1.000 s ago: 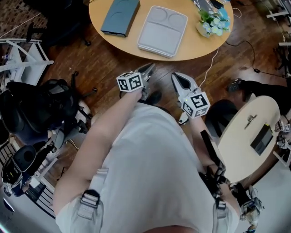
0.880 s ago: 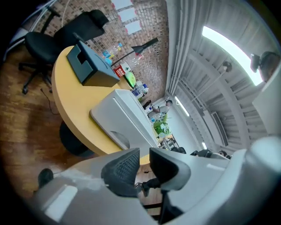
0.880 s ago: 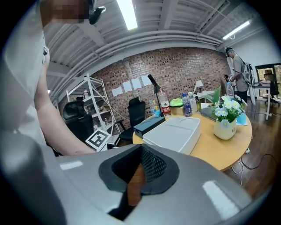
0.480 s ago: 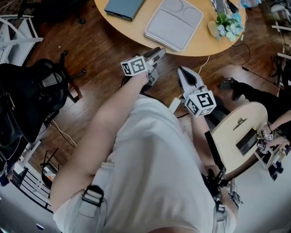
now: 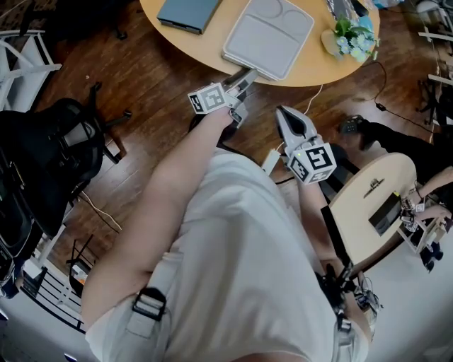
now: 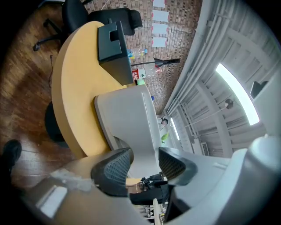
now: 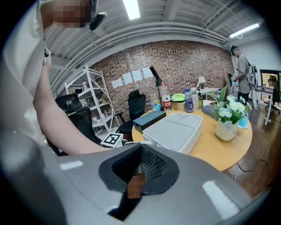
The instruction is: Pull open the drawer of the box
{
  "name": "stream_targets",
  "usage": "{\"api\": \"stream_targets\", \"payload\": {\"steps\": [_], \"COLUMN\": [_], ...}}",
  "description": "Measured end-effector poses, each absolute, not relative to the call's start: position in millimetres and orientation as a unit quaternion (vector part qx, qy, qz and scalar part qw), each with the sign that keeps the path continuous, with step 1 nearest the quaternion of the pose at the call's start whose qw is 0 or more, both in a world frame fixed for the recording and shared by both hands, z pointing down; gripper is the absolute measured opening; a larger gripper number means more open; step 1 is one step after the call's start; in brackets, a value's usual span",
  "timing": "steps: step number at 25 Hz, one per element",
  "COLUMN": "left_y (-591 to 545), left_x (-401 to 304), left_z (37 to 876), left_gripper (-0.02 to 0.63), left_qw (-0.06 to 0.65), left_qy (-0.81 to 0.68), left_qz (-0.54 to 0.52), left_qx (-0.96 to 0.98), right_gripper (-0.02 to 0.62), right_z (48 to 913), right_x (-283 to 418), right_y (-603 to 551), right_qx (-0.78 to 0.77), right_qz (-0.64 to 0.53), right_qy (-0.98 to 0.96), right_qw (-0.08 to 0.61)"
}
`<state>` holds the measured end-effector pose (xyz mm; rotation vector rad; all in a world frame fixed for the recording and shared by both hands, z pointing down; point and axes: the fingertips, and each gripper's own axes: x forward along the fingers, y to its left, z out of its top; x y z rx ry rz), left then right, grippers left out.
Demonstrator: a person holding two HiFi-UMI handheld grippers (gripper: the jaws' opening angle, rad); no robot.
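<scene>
A light grey box with a moulded top lies on the round wooden table, and a dark blue-grey box sits to its left. My left gripper is at the table's near edge, right at the grey box's near corner. In the left gripper view its jaws are opening, and the grey box fills the view just beyond the gap; nothing is pinched. My right gripper hangs lower and to the right over the floor, shut on nothing. Both boxes show ahead of it.
A vase of flowers stands on the table's right side, with bottles at the back. A black office chair is at the left and a small pale round table at the right. Cables run over the wooden floor.
My left gripper has moved forward from over the floor to the table edge beside the light grey box. The right gripper has stayed near my body.
</scene>
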<state>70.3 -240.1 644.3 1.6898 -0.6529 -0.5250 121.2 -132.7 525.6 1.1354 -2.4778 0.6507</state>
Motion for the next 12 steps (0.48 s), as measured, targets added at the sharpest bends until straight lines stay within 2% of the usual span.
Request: {"api": "stream_targets", "payload": {"steps": [5,6,12], "left_y": [-242.8,-242.2,-240.8], "left_x": [71.2,71.2,69.9], "left_z": [643.5,643.8,645.2], "left_gripper": [0.214,0.186,0.170], "left_qw": [0.592,0.592,0.602], "left_qy": [-0.261,-0.257,-0.247], "left_qz": [-0.239,-0.239,-0.241], "left_qx": [0.724,0.725,0.720], "right_gripper": [0.008,0.008,0.007], "right_z": [526.9,527.2,528.8], "right_x": [117.1,117.0,115.5], "right_y": [-130.3,-130.0,-129.4], "right_qx": [0.402,0.404,0.413], "right_qz": [0.222,0.223,0.226], "right_qy": [-0.870,-0.869,-0.863], "right_qw": [0.178,0.178,0.181]}}
